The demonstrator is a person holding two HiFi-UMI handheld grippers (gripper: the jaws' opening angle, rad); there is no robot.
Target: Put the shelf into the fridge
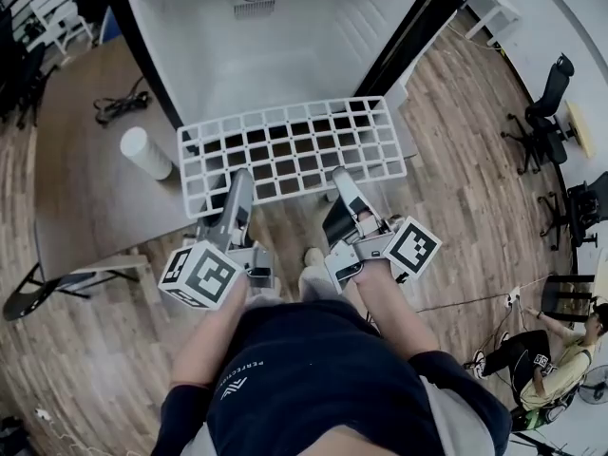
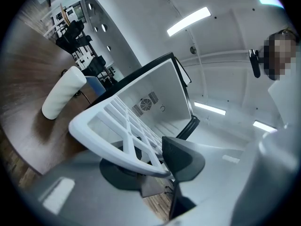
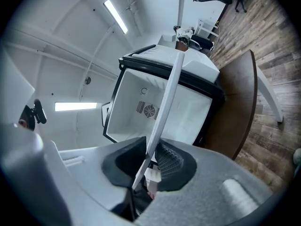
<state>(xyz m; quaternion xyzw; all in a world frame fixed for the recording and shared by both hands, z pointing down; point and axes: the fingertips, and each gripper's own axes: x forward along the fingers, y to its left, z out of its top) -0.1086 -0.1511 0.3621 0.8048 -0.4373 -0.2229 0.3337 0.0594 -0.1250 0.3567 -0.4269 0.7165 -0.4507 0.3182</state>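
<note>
— Shelf (image 1: 290, 150), where's it sitting?
— Not in yet. It's held out just in front of the open fridge (image 1: 313, 46), near edge toward the person. The left gripper (image 1: 237, 186) clamps that edge, and the right gripper (image 1: 344, 183) pinches it too.

Only real text is on your dark shirt (image 1: 313, 392): tiny white lettering (image 1: 249, 372) next to a logo (image 1: 231, 388). It starts like "PERFECT", the rest is too small to read. The cubes (image 1: 199, 275) on your left gripper (image 1: 241, 180) and right gripper (image 1: 344, 180) show black-and-white square markers.
</note>
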